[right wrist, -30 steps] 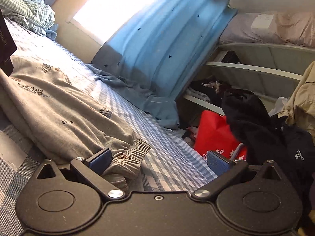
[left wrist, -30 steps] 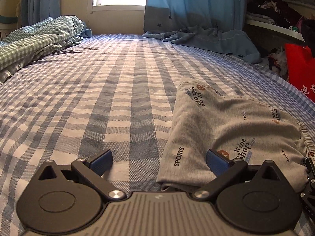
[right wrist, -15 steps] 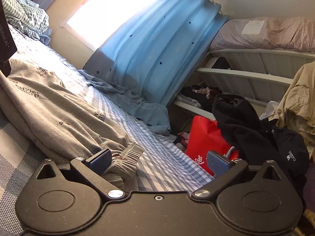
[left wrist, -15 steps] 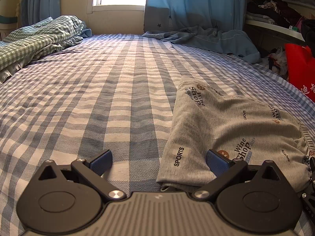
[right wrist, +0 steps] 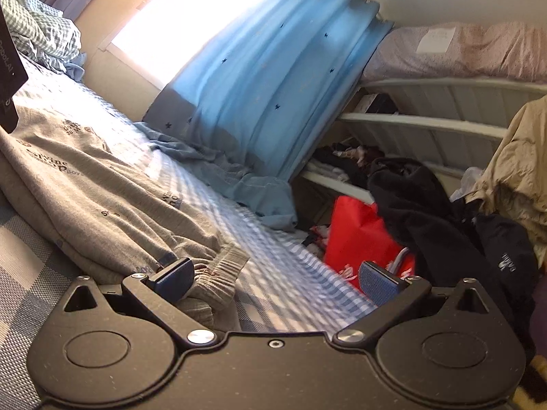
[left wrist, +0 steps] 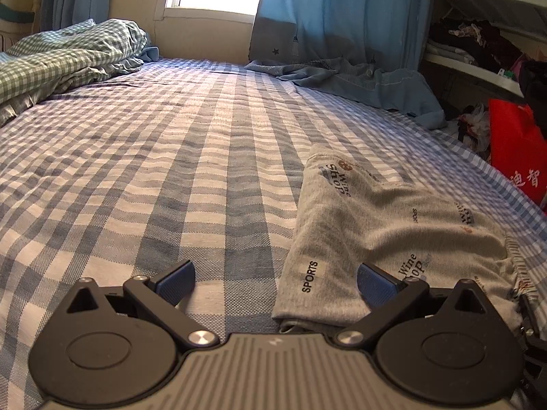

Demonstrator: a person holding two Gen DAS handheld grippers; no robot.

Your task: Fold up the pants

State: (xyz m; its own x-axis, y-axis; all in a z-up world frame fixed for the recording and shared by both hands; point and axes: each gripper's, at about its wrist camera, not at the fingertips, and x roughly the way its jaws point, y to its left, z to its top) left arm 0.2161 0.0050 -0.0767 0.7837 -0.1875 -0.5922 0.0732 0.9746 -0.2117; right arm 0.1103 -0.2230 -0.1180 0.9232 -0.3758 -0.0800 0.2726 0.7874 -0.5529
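Note:
Grey printed pants (left wrist: 393, 225) lie folded on the checked bed, at the right of the left wrist view, near the bed's right edge. My left gripper (left wrist: 275, 278) is open just in front of their near folded edge; its right finger (left wrist: 376, 282) overlaps the cloth, its left finger is over bare sheet. In the right wrist view the pants (right wrist: 102, 188) stretch across the left, with the ribbed waistband (right wrist: 222, 270) nearest. My right gripper (right wrist: 275, 278) is open, its left finger (right wrist: 174, 276) against the waistband and its right finger over the bed's edge.
A blue-and-white checked sheet (left wrist: 154, 171) covers the bed. A crumpled green checked blanket (left wrist: 61, 54) lies far left. A blue curtain (right wrist: 273, 85) drapes onto the bed's far end. Beside the bed stand a red bag (right wrist: 359, 239), dark clothes (right wrist: 427, 215) and shelves (right wrist: 427, 123).
The right wrist view has swung slightly, showing more of the shelves and clothes pile. The left gripper and the pants have hardly moved. Both grippers stay open.

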